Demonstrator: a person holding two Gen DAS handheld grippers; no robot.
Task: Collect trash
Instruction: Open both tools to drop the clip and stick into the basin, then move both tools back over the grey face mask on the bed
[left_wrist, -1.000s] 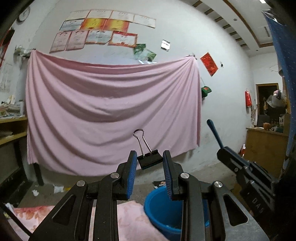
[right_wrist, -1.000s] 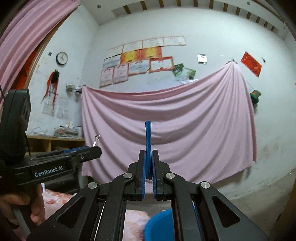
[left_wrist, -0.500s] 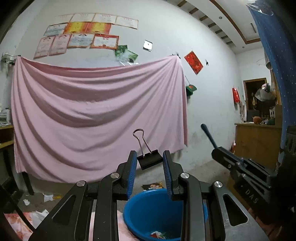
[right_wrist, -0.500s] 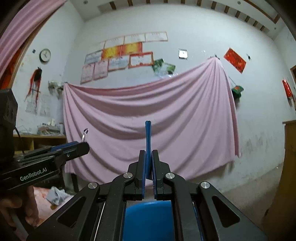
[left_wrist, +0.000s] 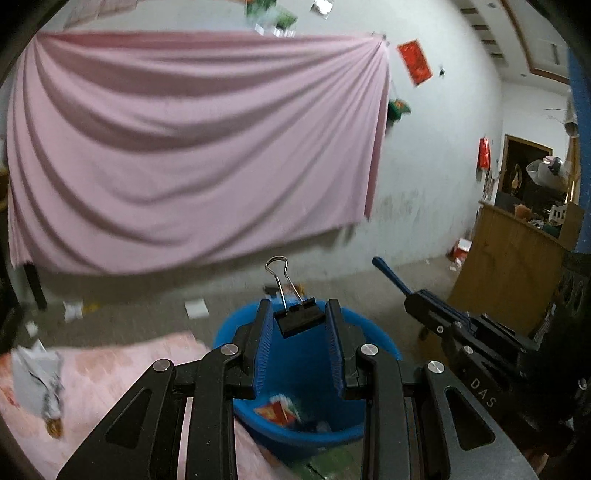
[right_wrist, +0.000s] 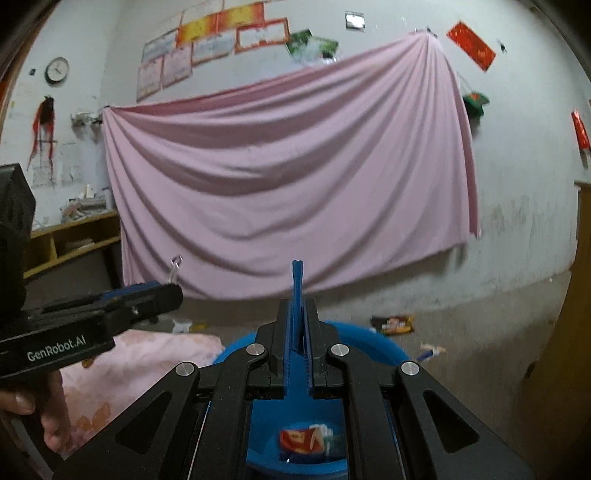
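My left gripper (left_wrist: 297, 314) is shut on a black binder clip (left_wrist: 299, 322), whose wire loop sticks up past the fingertips. My right gripper (right_wrist: 297, 308) is shut on a thin blue plastic stick (right_wrist: 296, 280) that stands up between its pads. Under both grippers sits a blue basin (left_wrist: 373, 334) with a red wrapper and other scraps (left_wrist: 277, 408) in its bottom. In the right wrist view the basin (right_wrist: 386, 347) lies just beyond the fingers, and the left gripper (right_wrist: 173, 291) comes in from the left. The right gripper (left_wrist: 412, 301) crosses the left wrist view at right.
A pink floral cloth (left_wrist: 110, 369) with crumpled paper (left_wrist: 37, 373) lies left of the basin. Litter dots the floor: white paper (left_wrist: 196, 308) and a snack wrapper (right_wrist: 393, 325). A wooden cabinet (left_wrist: 509, 266) stands at right, and a pink sheet (left_wrist: 184, 147) hangs on the wall.
Both grippers have tipped downward and moved over the blue basin, so its inside now shows. The clip and the blue stick stay gripped as before.
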